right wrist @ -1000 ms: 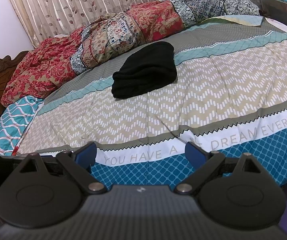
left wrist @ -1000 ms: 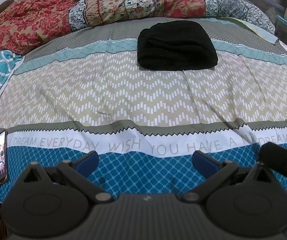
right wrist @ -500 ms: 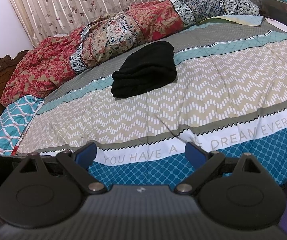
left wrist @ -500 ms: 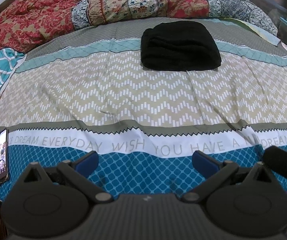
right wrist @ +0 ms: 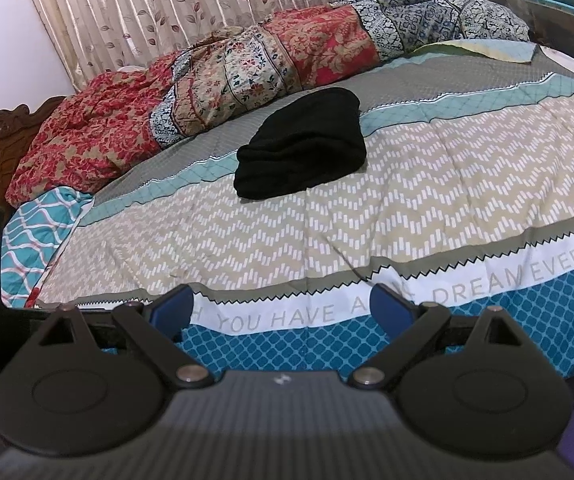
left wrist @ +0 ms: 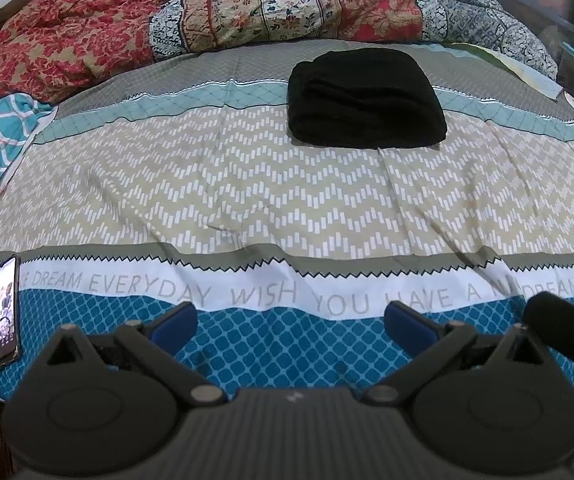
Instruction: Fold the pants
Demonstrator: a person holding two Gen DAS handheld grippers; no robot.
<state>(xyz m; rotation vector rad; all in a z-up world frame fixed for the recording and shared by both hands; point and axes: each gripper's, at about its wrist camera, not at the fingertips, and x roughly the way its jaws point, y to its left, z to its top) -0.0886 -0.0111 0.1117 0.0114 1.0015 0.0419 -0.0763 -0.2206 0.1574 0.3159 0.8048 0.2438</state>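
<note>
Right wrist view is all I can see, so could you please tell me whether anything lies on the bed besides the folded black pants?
Observer: Yes. A phone with its screen lit lies on the bedsheet, at the near left edge.
Operator: Thank you. Is the left hand-held gripper holding anything?
Observer: No. It is open with nothing between its fingers, and it hovers over the near edge, well short of the black pants.
Operator: How do the pants look from that side?
Observer: The left wrist view faces their near edge squarely. It shows a compact bundle with layered folds.
</note>
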